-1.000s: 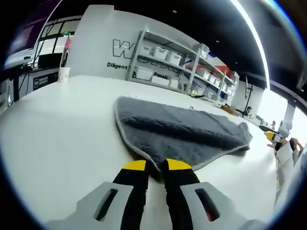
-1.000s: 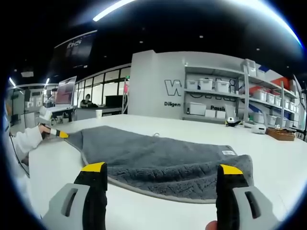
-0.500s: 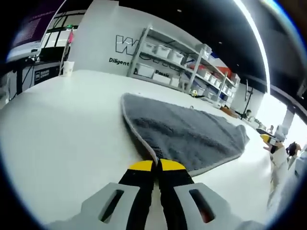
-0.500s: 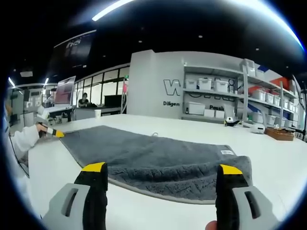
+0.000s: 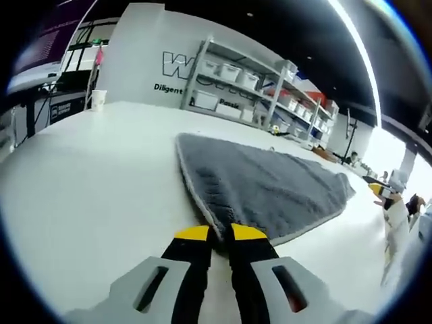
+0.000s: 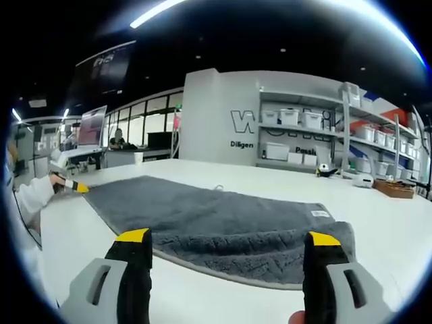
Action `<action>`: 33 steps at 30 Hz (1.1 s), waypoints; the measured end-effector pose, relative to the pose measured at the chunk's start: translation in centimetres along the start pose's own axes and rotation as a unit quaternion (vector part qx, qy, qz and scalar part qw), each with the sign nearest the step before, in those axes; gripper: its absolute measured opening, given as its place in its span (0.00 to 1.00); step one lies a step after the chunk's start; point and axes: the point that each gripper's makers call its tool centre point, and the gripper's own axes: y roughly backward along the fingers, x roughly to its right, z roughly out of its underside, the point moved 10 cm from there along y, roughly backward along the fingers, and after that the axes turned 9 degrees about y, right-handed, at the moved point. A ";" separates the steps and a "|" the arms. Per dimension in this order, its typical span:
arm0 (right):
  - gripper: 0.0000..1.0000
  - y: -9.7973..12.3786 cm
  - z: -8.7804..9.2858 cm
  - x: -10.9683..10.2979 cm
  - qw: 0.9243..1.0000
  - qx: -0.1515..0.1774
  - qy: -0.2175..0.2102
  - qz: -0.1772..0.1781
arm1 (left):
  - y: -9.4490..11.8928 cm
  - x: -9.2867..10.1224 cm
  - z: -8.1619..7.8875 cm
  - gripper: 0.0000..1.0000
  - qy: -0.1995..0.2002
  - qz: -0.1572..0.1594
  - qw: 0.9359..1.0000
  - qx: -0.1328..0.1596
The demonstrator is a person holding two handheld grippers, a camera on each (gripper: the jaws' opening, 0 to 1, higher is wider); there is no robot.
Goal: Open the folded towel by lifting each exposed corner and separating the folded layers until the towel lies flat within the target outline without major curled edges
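A grey towel (image 5: 270, 185) with a pale edge lies spread on the white table (image 5: 88, 175). In the left gripper view my left gripper (image 5: 214, 234) is shut on the towel's near corner, low over the table. In the right gripper view the same towel (image 6: 216, 219) stretches across, and the left gripper (image 6: 77, 188) shows at the far left, pinching the towel's corner. My right gripper (image 6: 228, 237) is open, its yellow-tipped jaws wide apart just before the towel's near folded edge, holding nothing. A small label (image 6: 321, 214) sits on the towel at the right.
Shelving with white bins (image 6: 304, 138) stands against the back wall. A paper cup (image 5: 98, 100) rests at the table's far left. A person's sleeve (image 6: 34, 196) shows at the left. The right gripper (image 5: 379, 192) appears at the right rim of the left gripper view.
The left gripper has pulled its corner of the towel outward, so the towel lies longer and flatter. The right gripper has stayed still and open.
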 end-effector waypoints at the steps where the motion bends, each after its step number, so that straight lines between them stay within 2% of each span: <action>1: 0.93 0.0 0.0 0.0 1.000 0.001 -0.001 0.001 | 0.1 0.0 -0.1 0.15 -0.004 -0.003 1.000 0.001; 3: 0.93 0.0 0.0 0.1 1.000 0.001 -0.002 0.001 | 0.4 0.1 -0.4 0.19 -0.018 -0.005 1.000 0.010; 5: 0.93 0.0 0.0 0.1 1.000 -0.001 -0.003 0.004 | 0.6 0.5 -0.9 0.29 -0.032 -0.009 0.999 0.021; 8: 0.93 0.0 0.1 0.2 1.000 -0.004 -0.005 0.008 | 0.8 0.9 -1.3 0.39 -0.058 -0.012 0.998 0.022; 11: 0.93 0.0 0.2 0.2 1.000 -0.007 -0.007 0.010 | 0.8 1.4 -1.5 0.51 -0.049 0.005 0.999 0.010; 14: 0.93 0.0 0.3 0.3 1.000 -0.008 -0.008 0.013 | 1.0 1.9 -2.0 0.64 -0.034 0.016 0.999 0.020; 17: 0.92 0.0 0.4 0.4 1.000 -0.010 -0.010 0.017 | 1.2 2.5 -2.5 0.74 -0.041 0.012 0.999 0.024; 27: 0.92 0.3 0.8 1.0 0.999 -0.016 -0.018 0.029 | 1.3 4.0 -3.0 0.92 -0.065 0.019 0.998 0.012; 33: 0.91 0.4 0.9 1.3 0.999 -0.020 -0.019 0.034 | 1.4 4.1 -3.3 0.97 -0.065 0.024 0.997 0.017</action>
